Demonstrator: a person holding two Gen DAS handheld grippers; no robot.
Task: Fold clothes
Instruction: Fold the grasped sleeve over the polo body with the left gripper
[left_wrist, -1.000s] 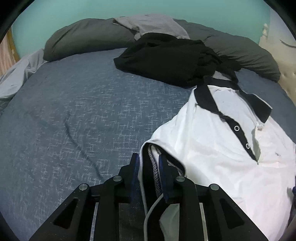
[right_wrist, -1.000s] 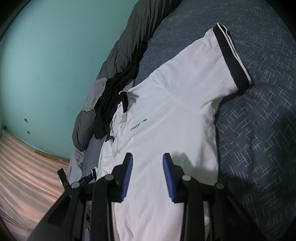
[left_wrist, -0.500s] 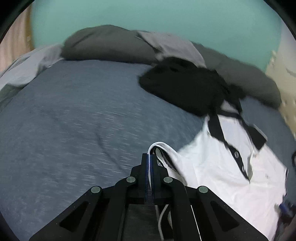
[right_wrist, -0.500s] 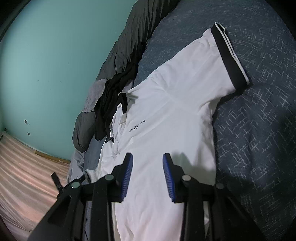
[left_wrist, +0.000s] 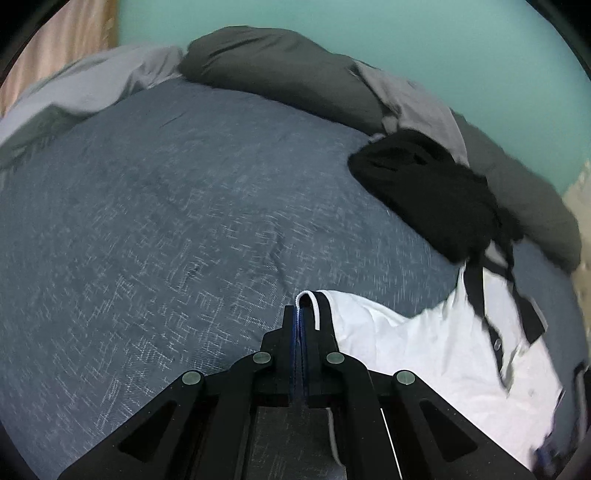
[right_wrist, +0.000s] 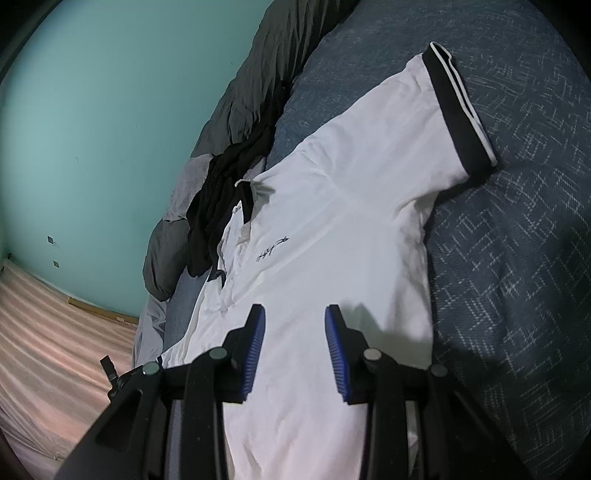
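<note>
A white polo shirt (right_wrist: 332, 221) with black collar and black sleeve cuffs lies front up on the blue bed cover (left_wrist: 166, 229). My left gripper (left_wrist: 300, 314) is shut on the shirt's black-and-white sleeve cuff (left_wrist: 314, 306) and holds it just above the cover; the shirt (left_wrist: 424, 350) stretches off to the right. My right gripper (right_wrist: 295, 325) is open and empty, hovering over the shirt's lower body. The other sleeve (right_wrist: 458, 107) lies flat at the upper right.
A heap of black clothing (left_wrist: 432, 199) lies by the shirt's collar, also in the right wrist view (right_wrist: 221, 206). Dark grey pillows (left_wrist: 280, 81) and a light grey cloth (left_wrist: 417, 103) line the teal wall. The bed's edge and the floor (right_wrist: 55, 332) are at left.
My left gripper closed on the sleeve cuff and pulled it out to the left, away from the shirt's body. The right gripper stayed open over the shirt.
</note>
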